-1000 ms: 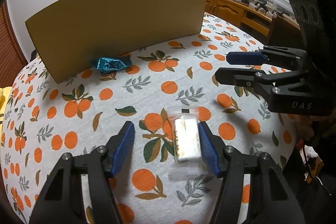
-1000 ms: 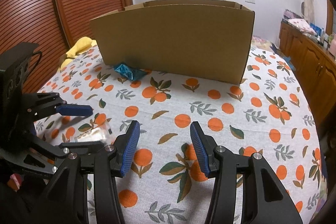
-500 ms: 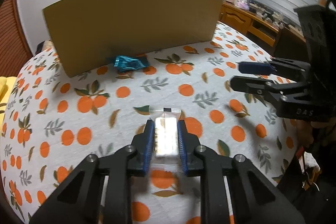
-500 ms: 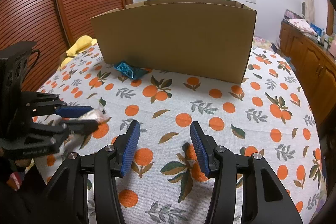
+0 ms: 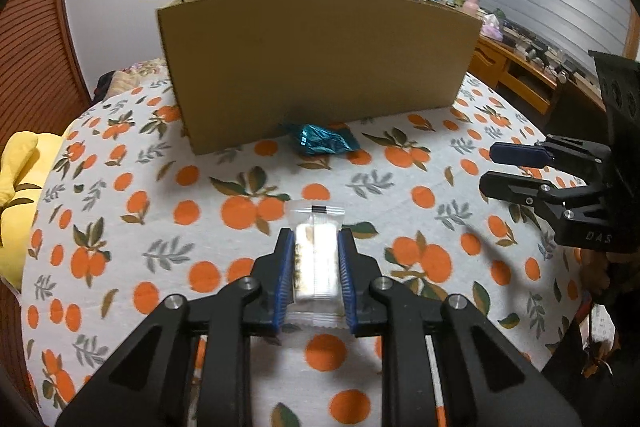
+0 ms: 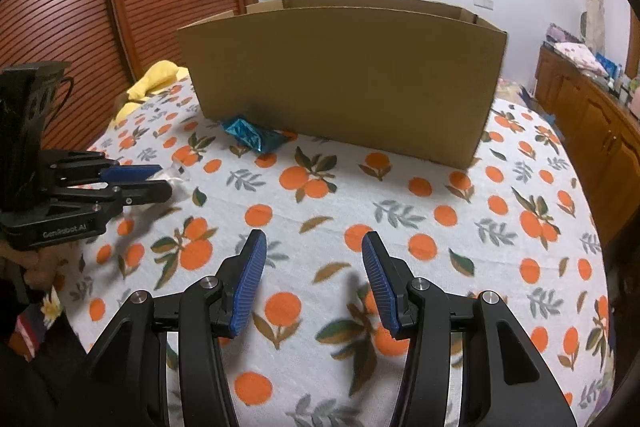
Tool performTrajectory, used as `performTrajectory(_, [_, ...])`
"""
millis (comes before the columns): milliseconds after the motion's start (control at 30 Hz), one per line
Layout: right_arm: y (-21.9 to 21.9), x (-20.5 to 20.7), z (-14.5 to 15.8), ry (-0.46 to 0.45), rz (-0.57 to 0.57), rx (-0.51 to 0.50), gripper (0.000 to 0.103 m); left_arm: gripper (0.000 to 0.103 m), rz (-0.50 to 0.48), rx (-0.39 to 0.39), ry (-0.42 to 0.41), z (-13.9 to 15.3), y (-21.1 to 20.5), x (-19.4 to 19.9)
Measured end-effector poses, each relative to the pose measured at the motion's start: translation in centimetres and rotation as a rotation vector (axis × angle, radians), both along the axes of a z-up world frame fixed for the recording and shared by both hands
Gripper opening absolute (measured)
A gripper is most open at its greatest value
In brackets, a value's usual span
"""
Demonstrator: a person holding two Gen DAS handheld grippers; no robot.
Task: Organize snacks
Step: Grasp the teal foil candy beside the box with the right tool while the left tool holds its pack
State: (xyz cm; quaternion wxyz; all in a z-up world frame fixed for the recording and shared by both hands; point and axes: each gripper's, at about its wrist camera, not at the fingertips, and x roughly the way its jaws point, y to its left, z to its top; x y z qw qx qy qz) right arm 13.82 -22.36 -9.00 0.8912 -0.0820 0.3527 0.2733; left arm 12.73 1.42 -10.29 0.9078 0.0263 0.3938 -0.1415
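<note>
Orange-printed cloth covers the round table (image 5: pixel 120 211), with a white wall and a ribbed wooden door behind it. At the centre of the work is a clear-wrapped white snack bar (image 5: pixel 316 263), clamped lengthwise between the blue pads of the left gripper (image 5: pixel 315 275) and apparently carried clear of the cloth, though the exact gap cannot be read from the fisheye views. Its sealed front flap juts past the fingertips, and the rear seal lies between the jaws. Ahead of it, a crumpled teal foil packet (image 5: pixel 324 141) lies on the cloth, touching or just short of the near wall of a large open cardboard box (image 5: pixel 316 63) (the likely place for the snacks; its inside is hidden from both cameras). The right gripper (image 6: pixel 314 279) is held low over the table with its jaws well apart and nothing between them. The step in hand is judged to be the carrying of the bar to the box. To do it well, the bar should be raised above the tall near wall before it is moved forward, since a low approach would catch the wrapper on the cardboard edge. The grip should be kept firm, as slick film can slide between ribbed pads. Release is best made only once the bar is well over the opening.
</note>
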Motion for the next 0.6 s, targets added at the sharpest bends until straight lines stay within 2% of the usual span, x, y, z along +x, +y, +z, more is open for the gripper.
performTrajectory(300, [4.4, 2.3, 1.5, -0.026, 0.093, -0.023, 0.051, 0.019, 0.034, -0.001, 0.002, -0.5, 1.0, 1.1])
performTrajectory(600, [9.2, 6.1, 1.2, 0.011, 0.164, -0.083, 0.051, 0.020, 0.040, -0.017, -0.015, 0.0, 1.5, 0.9])
